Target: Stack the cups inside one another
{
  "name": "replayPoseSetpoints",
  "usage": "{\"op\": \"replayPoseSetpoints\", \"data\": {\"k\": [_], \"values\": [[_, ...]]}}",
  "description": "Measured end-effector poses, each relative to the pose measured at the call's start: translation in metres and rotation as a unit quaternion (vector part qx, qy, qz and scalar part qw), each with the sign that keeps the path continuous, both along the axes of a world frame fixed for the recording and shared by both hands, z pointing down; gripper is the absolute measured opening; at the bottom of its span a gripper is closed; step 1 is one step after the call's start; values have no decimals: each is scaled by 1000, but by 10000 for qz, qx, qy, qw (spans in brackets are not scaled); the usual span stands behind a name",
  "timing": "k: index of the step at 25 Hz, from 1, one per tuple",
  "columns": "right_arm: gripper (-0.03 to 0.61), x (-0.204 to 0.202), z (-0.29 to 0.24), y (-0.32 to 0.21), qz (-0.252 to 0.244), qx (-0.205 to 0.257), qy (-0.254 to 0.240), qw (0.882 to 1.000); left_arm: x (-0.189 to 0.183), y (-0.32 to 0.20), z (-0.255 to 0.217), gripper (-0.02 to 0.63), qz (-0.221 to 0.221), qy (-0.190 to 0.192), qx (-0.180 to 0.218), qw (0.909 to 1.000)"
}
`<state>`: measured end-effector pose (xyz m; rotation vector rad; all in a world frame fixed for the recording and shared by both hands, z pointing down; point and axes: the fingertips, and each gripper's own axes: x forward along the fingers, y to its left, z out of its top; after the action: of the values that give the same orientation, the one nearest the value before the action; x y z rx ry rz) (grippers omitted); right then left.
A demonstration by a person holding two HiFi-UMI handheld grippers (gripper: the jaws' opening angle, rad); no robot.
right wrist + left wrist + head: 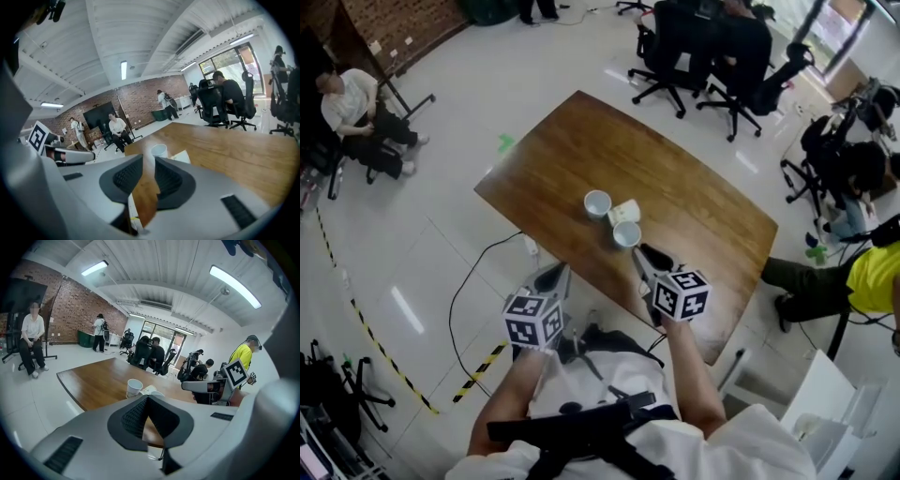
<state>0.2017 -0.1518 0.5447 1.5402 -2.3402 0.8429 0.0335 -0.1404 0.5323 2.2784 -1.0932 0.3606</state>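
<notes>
The left gripper (560,272) hangs off the near edge of the table (703,202). Its jaws are together at the tips, with nothing between them. It is well apart from the cups and appears to be on standby.

The right gripper (644,255) is over the table, just short of the near cup (626,234). Its jaws are apart, and only bare tabletop shows in the gap. The gap lines up with the cups ahead, so this is probably the approach to a first pick.

The near cup stands upright, mouth up, and looks empty. Just beyond it lies the tipped cup (623,212), on its side and close against the near cup; whether they touch cannot be told. Its inside is not visible. The far cup (597,202) stands upright beside the tipped cup and looks empty.

No cup sits inside another, so stacking has not begun. The tipped cup probably needs to be stood up, or gripped by its wall, before it will nest.
</notes>
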Motion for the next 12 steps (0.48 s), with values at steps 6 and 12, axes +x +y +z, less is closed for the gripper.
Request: {"op": "replayPoseSetpoints", "data": {"k": [6,12], "values": [[127,-2,19,-13,-121,-191,456,9987,3,-23,9,-5,241,39,-96,9997],[127,-17,35,-22,-425,-313,1140,9921,8,-42,14,-5,512,52,-161,9985]]}}
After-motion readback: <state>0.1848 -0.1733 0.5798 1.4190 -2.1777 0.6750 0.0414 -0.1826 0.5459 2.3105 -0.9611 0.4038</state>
